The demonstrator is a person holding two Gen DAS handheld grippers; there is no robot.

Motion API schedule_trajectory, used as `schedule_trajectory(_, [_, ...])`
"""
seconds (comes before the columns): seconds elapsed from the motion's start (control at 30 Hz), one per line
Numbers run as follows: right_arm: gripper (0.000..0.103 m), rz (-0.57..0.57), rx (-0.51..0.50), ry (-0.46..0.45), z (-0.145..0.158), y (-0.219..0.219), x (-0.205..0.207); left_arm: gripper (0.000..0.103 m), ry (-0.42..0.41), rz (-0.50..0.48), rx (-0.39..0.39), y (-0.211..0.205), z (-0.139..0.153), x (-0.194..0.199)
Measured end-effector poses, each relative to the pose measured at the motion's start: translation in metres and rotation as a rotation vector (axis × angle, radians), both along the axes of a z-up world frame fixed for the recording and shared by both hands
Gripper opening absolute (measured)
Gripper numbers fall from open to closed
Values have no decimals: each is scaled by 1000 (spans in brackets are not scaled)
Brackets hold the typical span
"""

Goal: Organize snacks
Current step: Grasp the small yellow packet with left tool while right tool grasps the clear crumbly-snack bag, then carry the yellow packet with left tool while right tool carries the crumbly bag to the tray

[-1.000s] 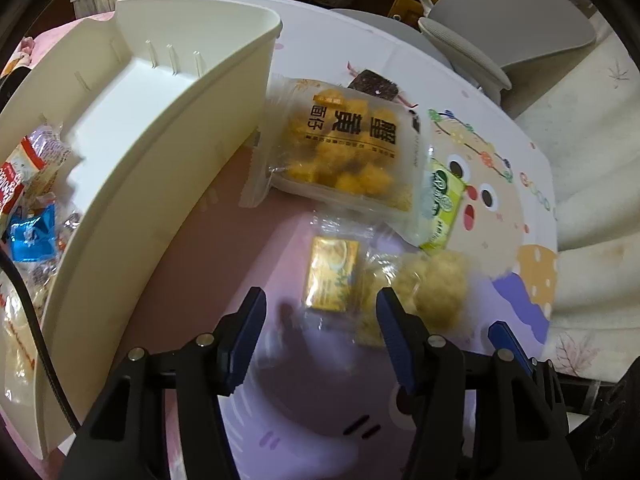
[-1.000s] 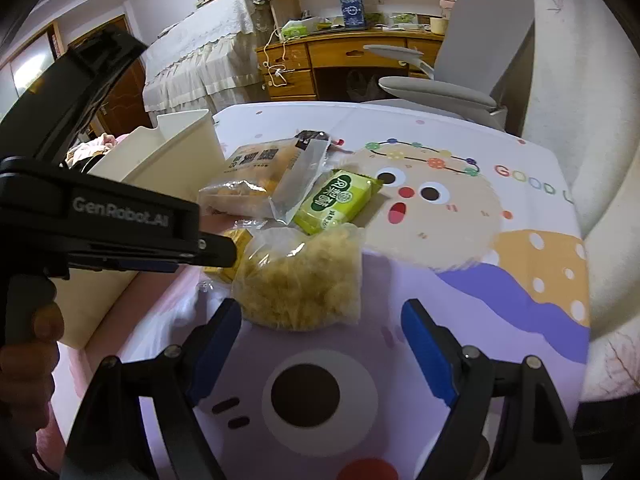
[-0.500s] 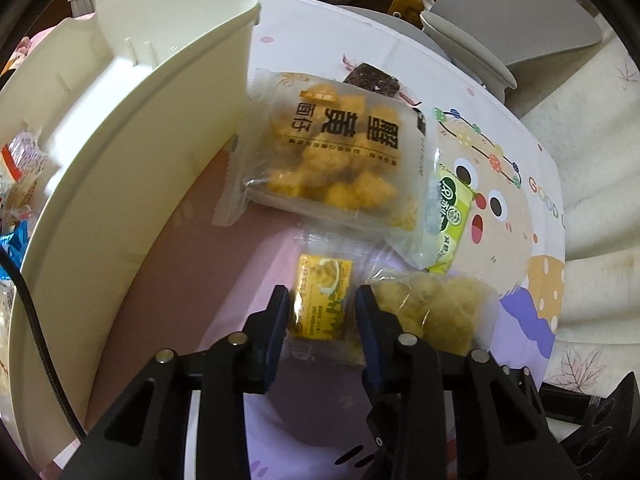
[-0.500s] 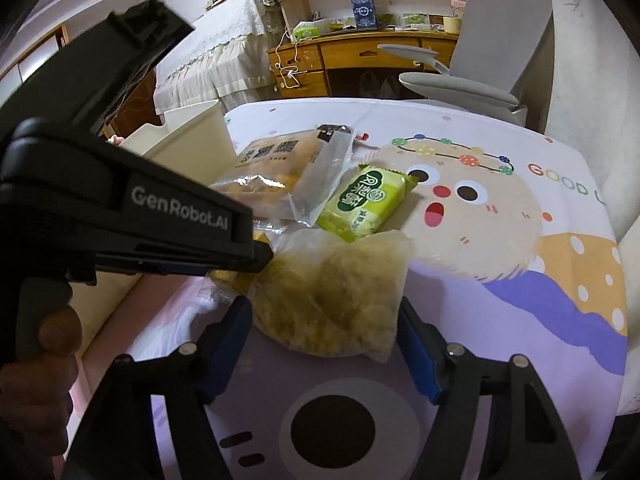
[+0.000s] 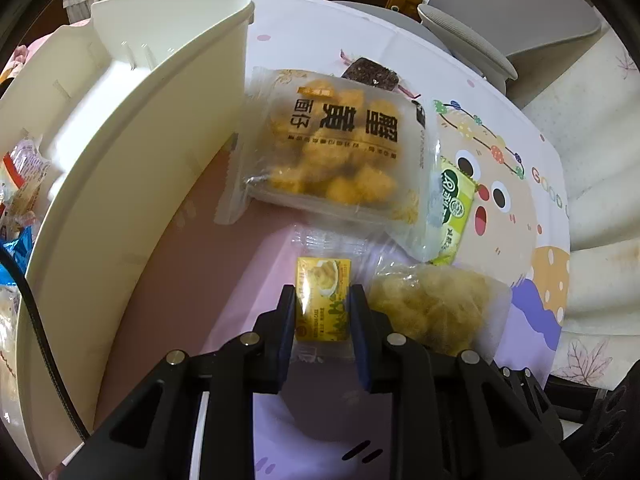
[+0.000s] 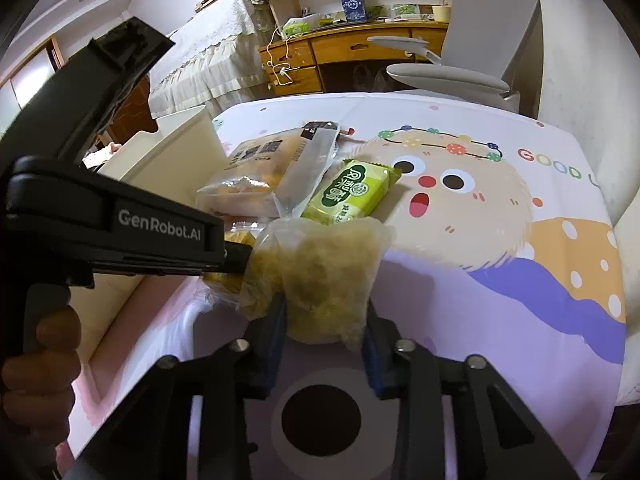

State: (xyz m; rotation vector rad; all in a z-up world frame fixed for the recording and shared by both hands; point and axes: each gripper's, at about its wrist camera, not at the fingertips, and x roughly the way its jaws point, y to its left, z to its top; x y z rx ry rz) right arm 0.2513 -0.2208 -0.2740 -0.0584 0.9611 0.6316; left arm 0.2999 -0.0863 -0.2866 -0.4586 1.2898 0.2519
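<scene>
Two grips are in hand at once, one snack per gripper. In the left wrist view, the left gripper [image 5: 322, 308] sits at lower centre with its fingers drawn in narrow on a small yellow packet [image 5: 323, 300], one pad against each long side. The packet appears to lie on the tablecloth [image 5: 304, 40], though I cannot tell whether it is already a little raised. Just right of it is a clear bag of pale crumbly snack [image 5: 436, 308]. Above, in the middle of the frame, a large bag of golden puffs [image 5: 340, 152] overlaps a green packet [image 5: 456, 208], and a dark bar [image 5: 374, 74] peeks out behind. The white bin [image 5: 132, 184] curves down the left side, with wrapped snacks already inside at the far left edge.

In the right wrist view, the right gripper [image 6: 325, 320] at lower centre pinches that same pale bag [image 6: 320, 272] near its lower end, the film bulging above the pads. The left tool's black body crosses the left of the frame.

I judge this the pick-up step. Next calls for lifting both clear of the pile, then carrying them over the bin wall to the left without dragging the big bag along.
</scene>
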Motion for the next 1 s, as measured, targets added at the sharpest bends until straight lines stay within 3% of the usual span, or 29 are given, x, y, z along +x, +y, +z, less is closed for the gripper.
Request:
schedule_trajectory(0.13, [21,20,-12,-2,6,0,-5,24,16,-2,0,-2,2,-4])
schedule_trajectory(0.23, [19,25,-17,10,10,-1,-7,24,20,-4,-8,-5,5,-10])
schedule_trajectory(0.63, [19,-12,-37,-8,45,-17,-33,24,28,-44,-57,-6,41,-52])
schedule_trajectory(1.0, [19,-97,13,5,80,-36,-72,24,-42,-131,-54,2,93,-107])
